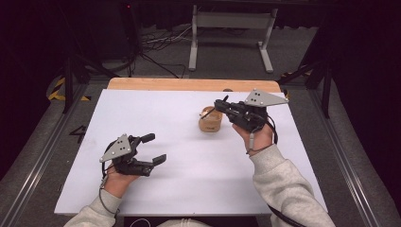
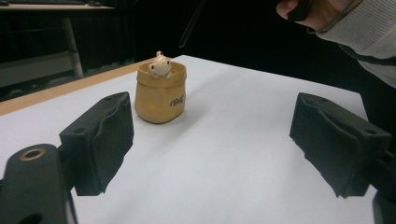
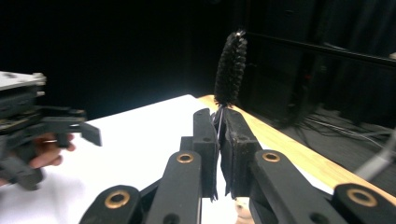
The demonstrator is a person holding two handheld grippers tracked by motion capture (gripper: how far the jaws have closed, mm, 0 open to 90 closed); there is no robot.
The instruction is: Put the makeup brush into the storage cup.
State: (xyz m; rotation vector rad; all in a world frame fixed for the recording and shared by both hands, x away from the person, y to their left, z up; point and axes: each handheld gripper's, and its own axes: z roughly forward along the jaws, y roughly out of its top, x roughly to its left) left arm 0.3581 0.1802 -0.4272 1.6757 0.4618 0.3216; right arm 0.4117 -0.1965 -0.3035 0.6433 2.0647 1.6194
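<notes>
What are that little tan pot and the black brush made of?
The pot looks like glazed ceramic: a smooth, slightly glossy tan wall shaped like a sack, with printed lettering and a small pale figure at its rim. The brush, clamped in the right gripper, seems to have black synthetic bristles around a thin stem, probably twisted wire, though that is too fine to confirm.

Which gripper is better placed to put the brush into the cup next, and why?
Right. The right gripper is shut on the brush and sits right beside the cup. The left gripper is open, holds nothing, and is farther from the cup.
</notes>
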